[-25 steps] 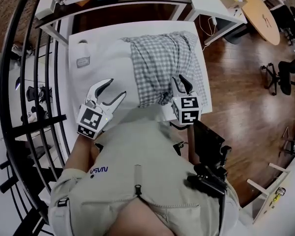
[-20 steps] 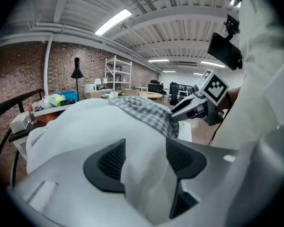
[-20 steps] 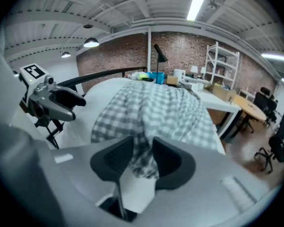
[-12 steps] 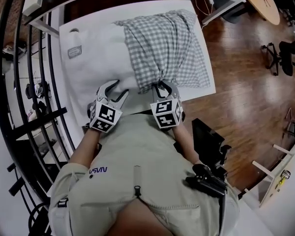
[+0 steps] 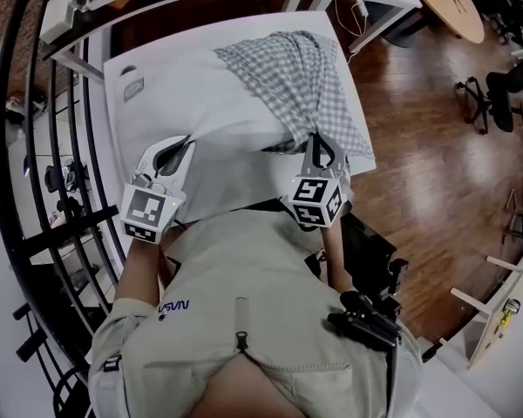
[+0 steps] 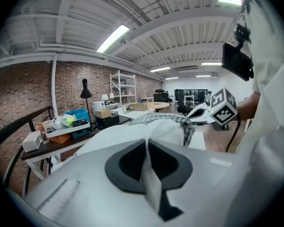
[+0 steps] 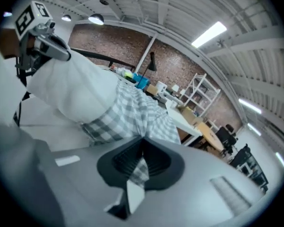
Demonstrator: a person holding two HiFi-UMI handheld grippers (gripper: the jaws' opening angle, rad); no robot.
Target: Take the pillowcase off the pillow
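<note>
A: What do we see at the left?

B: Our left tongs [image 5: 178, 143] sit at the seven o'clock corner of the pillow [image 5: 200, 103]. Their jaws have just been closing, and now they pinch a fold of the white pillow cloth between them.

A: And the pillow itself?

B: It lies on the white table [image 5: 113, 72]. It is bare toward nine o'clock, and the checked pillowcase [image 5: 301, 72] is bunched over its end toward two o'clock.

A: What about our right side?

B: Our right tongs [image 5: 321, 144] are at the pillowcase's five o'clock edge. Those jaws have just been closing too, and they are clamped on a tuck of the checked cloth. The two tongs are well apart, with the pillow's near edge between them.
</note>
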